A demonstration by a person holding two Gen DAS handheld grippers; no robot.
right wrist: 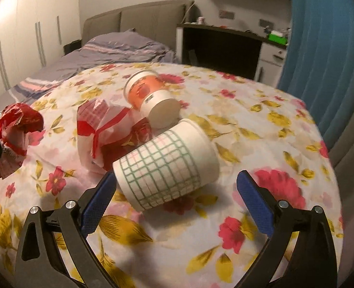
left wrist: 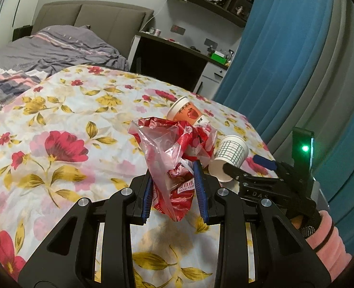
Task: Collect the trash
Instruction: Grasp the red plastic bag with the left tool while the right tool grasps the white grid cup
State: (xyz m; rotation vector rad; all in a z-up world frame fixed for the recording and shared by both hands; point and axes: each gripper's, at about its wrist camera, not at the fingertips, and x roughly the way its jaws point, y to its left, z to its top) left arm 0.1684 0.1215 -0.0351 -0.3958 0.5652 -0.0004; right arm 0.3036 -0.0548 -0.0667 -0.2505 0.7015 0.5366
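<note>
My left gripper is shut on a crumpled red and clear plastic bag, held above the floral cloth; the bag also shows at the left edge of the right wrist view. A white paper cup with a green grid lies on its side between the open fingers of my right gripper; it also shows in the left wrist view. An orange and white paper cup lies on its side behind it. A second red and white plastic bag lies left of the cups.
The table is covered with a floral cloth. A bed with grey bedding stands behind it, a dark desk at the back right, and a blue curtain on the right.
</note>
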